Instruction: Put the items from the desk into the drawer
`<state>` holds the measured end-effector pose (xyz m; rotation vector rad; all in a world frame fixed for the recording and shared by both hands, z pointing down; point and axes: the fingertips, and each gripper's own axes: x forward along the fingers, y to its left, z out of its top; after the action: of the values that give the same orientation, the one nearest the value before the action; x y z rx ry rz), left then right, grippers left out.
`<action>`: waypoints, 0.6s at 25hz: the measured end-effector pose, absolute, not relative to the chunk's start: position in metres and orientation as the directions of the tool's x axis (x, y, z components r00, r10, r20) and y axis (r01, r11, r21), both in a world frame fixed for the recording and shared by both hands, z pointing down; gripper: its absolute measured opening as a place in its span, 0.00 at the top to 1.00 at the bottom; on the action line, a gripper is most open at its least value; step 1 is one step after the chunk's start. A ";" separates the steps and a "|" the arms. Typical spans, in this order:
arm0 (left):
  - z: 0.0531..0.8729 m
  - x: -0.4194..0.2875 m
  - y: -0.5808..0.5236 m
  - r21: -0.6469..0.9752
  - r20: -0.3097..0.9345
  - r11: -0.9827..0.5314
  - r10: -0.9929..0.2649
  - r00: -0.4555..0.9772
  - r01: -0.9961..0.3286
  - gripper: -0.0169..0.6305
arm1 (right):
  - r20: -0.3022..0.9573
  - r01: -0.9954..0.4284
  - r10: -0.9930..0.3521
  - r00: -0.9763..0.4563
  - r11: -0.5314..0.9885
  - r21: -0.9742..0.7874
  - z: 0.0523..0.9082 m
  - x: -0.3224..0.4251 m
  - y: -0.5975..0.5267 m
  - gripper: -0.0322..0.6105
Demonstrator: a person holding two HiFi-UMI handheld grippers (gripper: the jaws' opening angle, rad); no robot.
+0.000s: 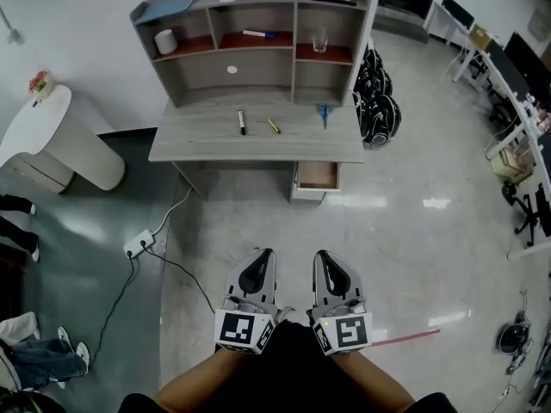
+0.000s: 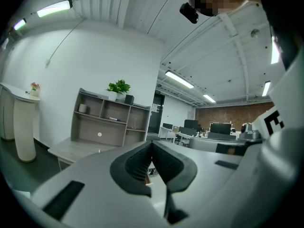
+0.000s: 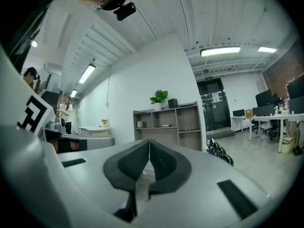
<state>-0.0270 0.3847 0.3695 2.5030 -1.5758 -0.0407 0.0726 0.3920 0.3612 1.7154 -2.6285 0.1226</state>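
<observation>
Holdings: none. My left gripper [image 1: 257,263] and right gripper [image 1: 332,265] are both closed, empty and level.
Targets: black marker [image 1: 242,123], yellow pen [image 1: 273,126] and blue scissors [image 1: 324,113] on the desk [image 1: 198,140], well ahead; the drawer [image 1: 318,176] beneath is open.
Method: I should walk close, then spread my jaws before reaching.

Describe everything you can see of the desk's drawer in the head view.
The drawer sits under the right end of the desk, pulled open toward the camera. Its walls and front look like pale board, and the inside bottom is brown and wood-like. It appears empty. Nothing but the desk seems to touch it.
</observation>
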 end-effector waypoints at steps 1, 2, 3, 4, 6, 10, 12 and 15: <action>0.371 -0.026 0.378 0.167 0.074 -0.425 -0.894 0.442 -0.889 0.95 | 0.044 -0.914 -0.913 -0.405 0.402 -0.058 0.361 0.071 0.387 0.92; 0.372 -0.026 0.372 0.165 0.074 -0.430 -0.892 0.446 -0.887 0.95 | 0.048 -0.914 -0.913 -0.406 0.403 -0.055 0.362 0.070 0.381 0.92; 0.374 -0.025 0.364 0.163 0.072 -0.436 -0.889 0.451 -0.885 0.95 | 0.054 -0.913 -0.912 -0.406 0.404 -0.053 0.364 0.069 0.374 0.92; 0.375 -0.025 0.357 0.163 0.072 -0.441 -0.887 0.457 -0.882 0.95 | 0.062 -0.913 -0.912 -0.407 0.404 -0.054 0.367 0.067 0.367 0.92; 0.378 -0.025 0.339 0.167 0.074 -0.452 -0.880 0.468 -0.876 0.95 | 0.077 -0.913 -0.910 -0.406 0.403 -0.062 0.371 0.063 0.351 0.92; 0.384 -0.033 0.295 0.176 0.085 -0.459 -0.874 0.478 -0.871 0.95 | 0.105 -0.910 -0.904 -0.414 0.409 -0.069 0.377 0.051 0.309 0.92; 0.385 -0.040 0.272 0.182 0.088 -0.455 -0.876 0.475 -0.872 0.95 | 0.125 -0.907 -0.898 -0.421 0.417 -0.058 0.378 0.044 0.287 0.92; 0.385 -0.051 0.237 0.188 0.090 -0.456 -0.874 0.478 -0.870 0.95 | 0.150 -0.907 -0.895 -0.421 0.417 -0.054 0.377 0.033 0.253 0.92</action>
<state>-0.0505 0.2368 0.3854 2.5164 -1.5067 -0.0290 0.0334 0.2529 0.3772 1.6336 -2.5612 0.1926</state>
